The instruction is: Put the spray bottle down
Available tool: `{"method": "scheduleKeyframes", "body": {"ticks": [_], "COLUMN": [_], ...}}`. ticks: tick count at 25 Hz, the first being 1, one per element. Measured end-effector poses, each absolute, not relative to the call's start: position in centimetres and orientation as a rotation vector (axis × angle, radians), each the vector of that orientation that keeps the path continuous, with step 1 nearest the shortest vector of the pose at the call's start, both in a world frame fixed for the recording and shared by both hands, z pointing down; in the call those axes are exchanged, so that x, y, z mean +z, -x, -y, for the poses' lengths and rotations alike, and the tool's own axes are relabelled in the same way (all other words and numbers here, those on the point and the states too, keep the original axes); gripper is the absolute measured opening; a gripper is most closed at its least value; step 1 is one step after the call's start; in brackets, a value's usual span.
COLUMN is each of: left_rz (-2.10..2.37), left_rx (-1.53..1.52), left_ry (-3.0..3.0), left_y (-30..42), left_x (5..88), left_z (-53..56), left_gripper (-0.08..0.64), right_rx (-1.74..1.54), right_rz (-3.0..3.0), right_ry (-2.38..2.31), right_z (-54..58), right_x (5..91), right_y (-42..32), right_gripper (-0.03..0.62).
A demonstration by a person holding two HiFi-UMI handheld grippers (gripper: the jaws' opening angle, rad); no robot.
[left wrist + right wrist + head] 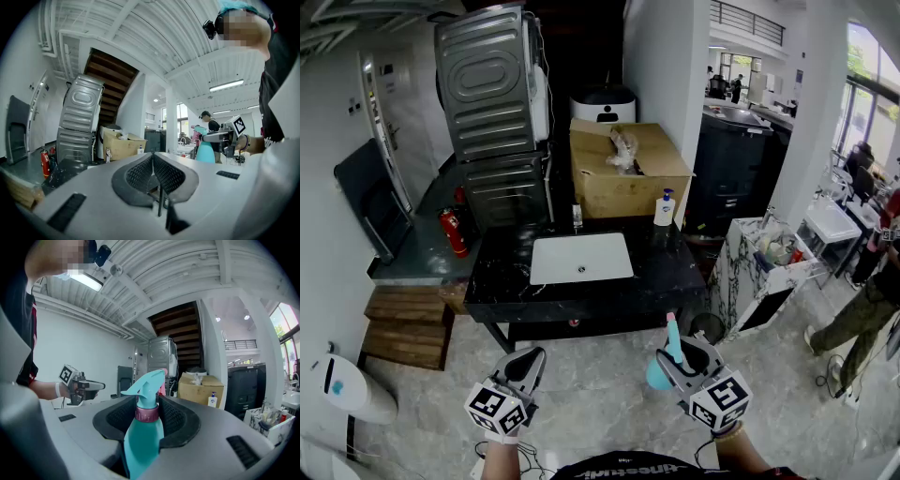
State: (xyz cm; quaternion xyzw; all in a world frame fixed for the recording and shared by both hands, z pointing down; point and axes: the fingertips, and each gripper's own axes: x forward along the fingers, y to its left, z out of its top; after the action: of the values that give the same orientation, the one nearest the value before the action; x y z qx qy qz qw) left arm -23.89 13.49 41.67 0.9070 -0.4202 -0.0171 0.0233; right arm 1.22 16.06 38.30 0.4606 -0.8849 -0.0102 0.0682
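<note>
Jaws of our right gripper stand part-way open only because the spray bottle fills the gap. The pads clamp its teal neck and shoulder at the pink collar, nozzle up, so it rides roughly upright and should not dribble. We carry it in the air, well short of the black bench, which lies ahead with a white sink let into its top.

Our left gripper has its jaws pressed together on nothing. We judge it is held low and level simply to stay out of the way.

Setting down has not begun. We judge the bare stone right of the sink, in front of the soap dispenser and the cardboard box, the likeliest landing place, since the base needs a flat patch to stand on.
</note>
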Motion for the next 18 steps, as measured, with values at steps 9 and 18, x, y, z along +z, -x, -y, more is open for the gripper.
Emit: {"method": "scheduleKeyframes", "body": {"ticks": [9, 18], "left_rz": [1.283, 1.273], "left_rx": [-0.052, -0.048], "left_ry": [-2.822, -2.824], "left_y": [22.8, 21.5], "left_x": [41.5, 41.8], "left_z": [-13.5, -13.4], "left_gripper": [0.017, 0.017], "right_rx": [-0.041, -0.028], "right_rz": [2.671, 2.678], "right_ry": [-1.368, -1.415], "right_z": [-16.1, -15.6], "right_x": [38.0, 38.2], "right_y": [-1.7, -3.3], "right_gripper": [0.179, 0.178]}}
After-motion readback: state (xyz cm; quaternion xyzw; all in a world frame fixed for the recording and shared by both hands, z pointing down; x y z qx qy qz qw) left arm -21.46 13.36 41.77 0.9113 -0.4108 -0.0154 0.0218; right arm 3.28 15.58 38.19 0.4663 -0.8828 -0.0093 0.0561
